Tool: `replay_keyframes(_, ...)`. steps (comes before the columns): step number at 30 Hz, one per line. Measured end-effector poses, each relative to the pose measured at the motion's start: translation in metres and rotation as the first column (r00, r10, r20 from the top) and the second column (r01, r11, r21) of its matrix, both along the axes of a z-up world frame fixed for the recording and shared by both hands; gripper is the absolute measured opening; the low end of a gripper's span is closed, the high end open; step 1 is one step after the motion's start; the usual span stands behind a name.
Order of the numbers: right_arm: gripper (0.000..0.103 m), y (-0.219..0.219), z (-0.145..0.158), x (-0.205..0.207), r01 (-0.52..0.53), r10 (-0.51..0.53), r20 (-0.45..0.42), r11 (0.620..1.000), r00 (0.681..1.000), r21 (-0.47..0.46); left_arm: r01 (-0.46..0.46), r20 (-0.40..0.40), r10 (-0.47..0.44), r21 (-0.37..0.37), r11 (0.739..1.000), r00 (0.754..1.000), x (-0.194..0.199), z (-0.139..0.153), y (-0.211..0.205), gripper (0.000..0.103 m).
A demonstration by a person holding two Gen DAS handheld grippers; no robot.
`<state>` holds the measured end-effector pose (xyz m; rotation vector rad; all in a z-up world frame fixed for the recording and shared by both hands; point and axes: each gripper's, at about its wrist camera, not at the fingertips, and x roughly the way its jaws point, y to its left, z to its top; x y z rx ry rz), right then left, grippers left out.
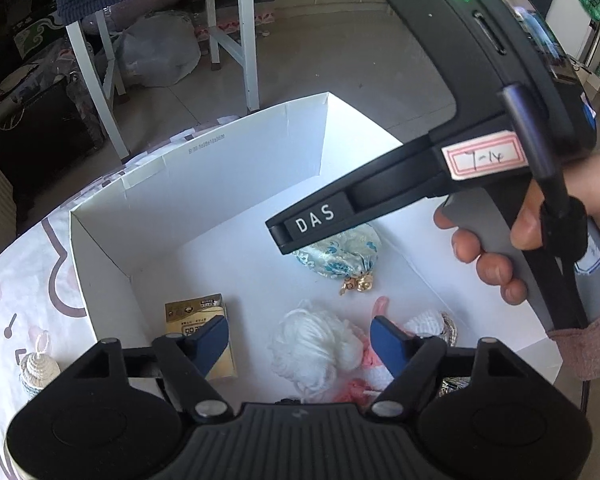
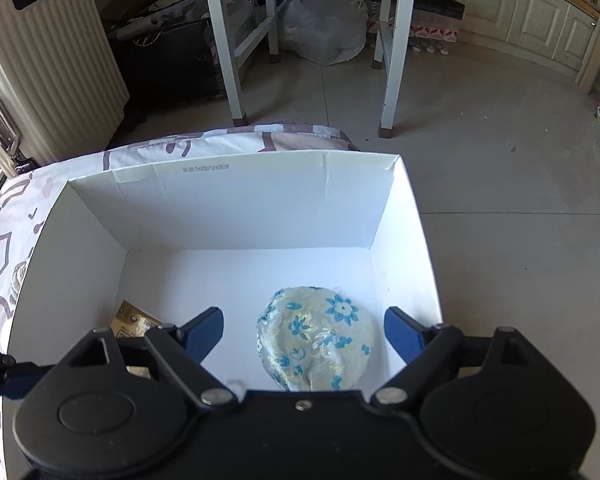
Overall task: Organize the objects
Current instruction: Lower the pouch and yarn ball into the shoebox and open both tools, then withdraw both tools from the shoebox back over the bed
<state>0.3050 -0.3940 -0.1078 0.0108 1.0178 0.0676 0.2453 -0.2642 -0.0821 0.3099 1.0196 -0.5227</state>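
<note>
**Box nearly filled, one piece left outside**

While both tools hang over the white box, your work looks mostly done. Your left tool stands spread, gripping nothing, above the white-and-pink yarn doll. Your right tool is likewise released over the blue-flowered pouch. Both lie on the box floor, with the gold carton in the near left corner. Outside, on the patterned cloth, a small woven ornament appears still to be packed.

A white box holds a cream pouch with blue flowers, a gold packet and a white-and-pink yarn doll.
</note>
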Motion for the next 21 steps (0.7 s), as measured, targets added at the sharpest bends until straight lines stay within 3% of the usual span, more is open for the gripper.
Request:
replay_keyframes(9, 0.085, 0.007, 0.005, -0.010, -0.058, 0.058, -0.021, 0.998, 0.998, -0.002, -0.031, 0.004, 0.030, 0.023, 0.999, 1.000, -0.004, 0.008, 0.004, 0.078)
replay_keyframes(21, 0.085, 0.006, 0.047, -0.034, 0.008, -0.008, 0.042, 1.000, 0.999, 0.003, -0.092, 0.043, 0.092, 0.009, 0.996, 0.995, -0.016, 0.045, 0.032, 0.078)
